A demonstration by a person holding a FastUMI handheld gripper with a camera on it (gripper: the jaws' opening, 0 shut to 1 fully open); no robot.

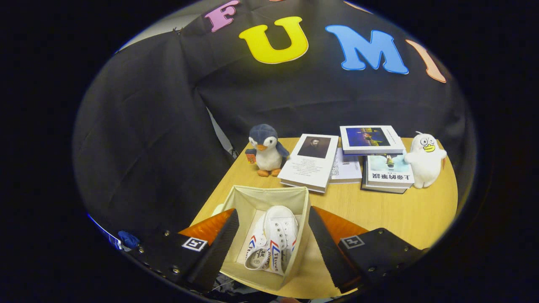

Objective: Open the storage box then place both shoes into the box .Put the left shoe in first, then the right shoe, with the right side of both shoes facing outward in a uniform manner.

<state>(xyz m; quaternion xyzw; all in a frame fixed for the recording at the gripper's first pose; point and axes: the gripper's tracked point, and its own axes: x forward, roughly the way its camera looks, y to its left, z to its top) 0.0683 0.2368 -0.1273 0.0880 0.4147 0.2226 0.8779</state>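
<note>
Hand-held gripper [269,248] spread wide and empty, fingers flanking the open storage box [248,201] on the worktop [391,214], both shoes [273,242] lying inside between them, apparently set side by side to face uniformly.

Cloth box [294,198], matt wooden table [387,210]

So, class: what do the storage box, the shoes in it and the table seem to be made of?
Storage box: likely cream fabric, matte, with soft, slightly sagging walls. Shoes: probably white canvas with laces and rubbery soles. Table: wood or wood-look laminate, smooth, faint grain. The gripper hangs open, its fingers either side of the box.
</note>
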